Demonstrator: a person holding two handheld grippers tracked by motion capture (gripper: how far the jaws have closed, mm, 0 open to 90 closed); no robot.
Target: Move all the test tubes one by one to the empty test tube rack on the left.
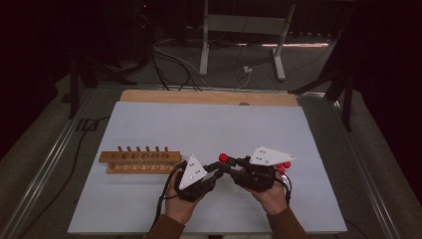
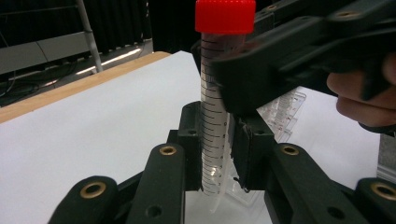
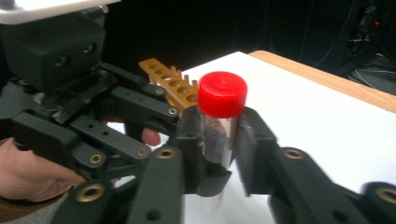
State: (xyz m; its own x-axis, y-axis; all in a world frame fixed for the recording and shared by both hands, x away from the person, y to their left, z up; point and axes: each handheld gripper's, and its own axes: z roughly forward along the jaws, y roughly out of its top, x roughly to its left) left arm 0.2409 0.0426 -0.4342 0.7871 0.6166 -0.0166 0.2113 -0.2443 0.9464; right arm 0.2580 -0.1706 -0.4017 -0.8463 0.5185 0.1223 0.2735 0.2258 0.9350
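A clear plastic tube with a red ribbed screw cap (image 2: 215, 100) stands upright between both claws, to the right of the six-hole wooden tube rack (image 1: 140, 160) on the white table sheet (image 1: 209, 124). Black graduation lines ring the tube's wall; their figures are too blurred to read. The left gripper (image 2: 215, 154) is clenched on its lower half. The right gripper (image 3: 219, 140) flanks the tube just under the cap; I cannot tell whether its pads press. A clear plastic stand (image 2: 285, 109) lies behind the tube.

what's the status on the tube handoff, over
Left gripper clamped on lower part of red-capped tube. Right gripper at the tube just under its cap, pads about touching. Tube upright between both. Wooden rack to the left, path open.
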